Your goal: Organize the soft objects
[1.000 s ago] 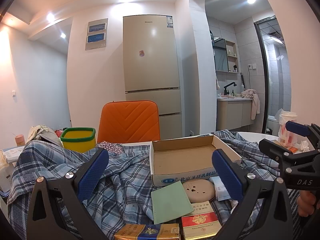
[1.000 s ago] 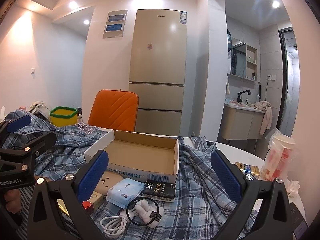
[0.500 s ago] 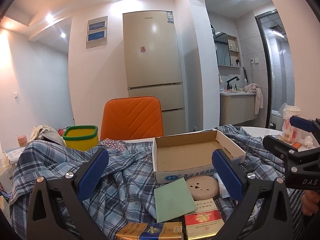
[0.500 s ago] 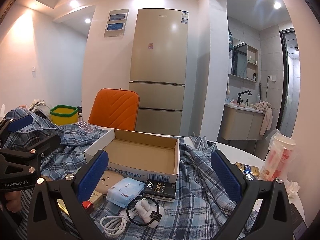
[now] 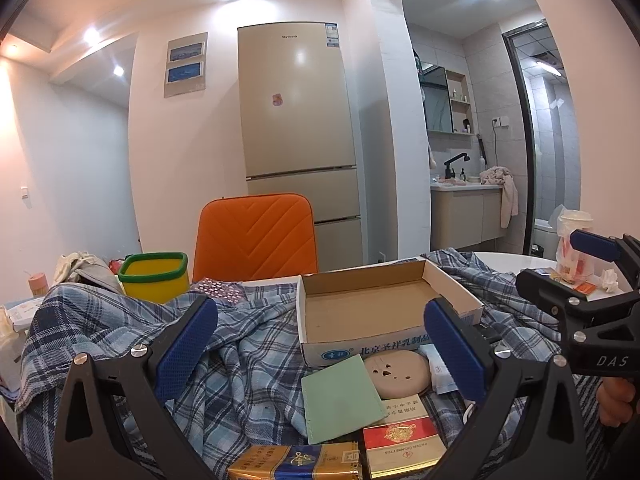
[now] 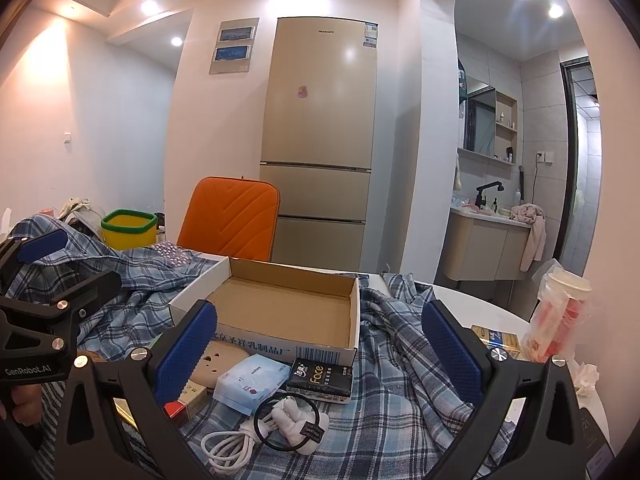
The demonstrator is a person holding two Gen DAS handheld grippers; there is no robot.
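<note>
1. While both tools hover above the table, the left gripper point(image 5: 320, 344) has its blue pads spread wide with nothing between them.
2. Likewise the right gripper point(image 6: 320, 344) gapes wide and grips nothing.
3. Rumpled across the tabletop lies the plaid shirt point(image 5: 132, 340), bunched on both sides of the open cardboard box point(image 6: 280, 312), whose inside looks bare.
4. Just in front of the box sit a tissue pack point(image 6: 250, 382), a black packet point(image 6: 322, 376), a hair tie point(image 6: 292, 424) beside a white cable point(image 6: 228, 446), a green card point(image 5: 340, 398) and a tan disc point(image 5: 396, 370).
5. Cigarette packs point(image 5: 404, 446) lie nearest the left tool.
6. An orange chair point(image 5: 254, 236) stands behind the table.
</note>
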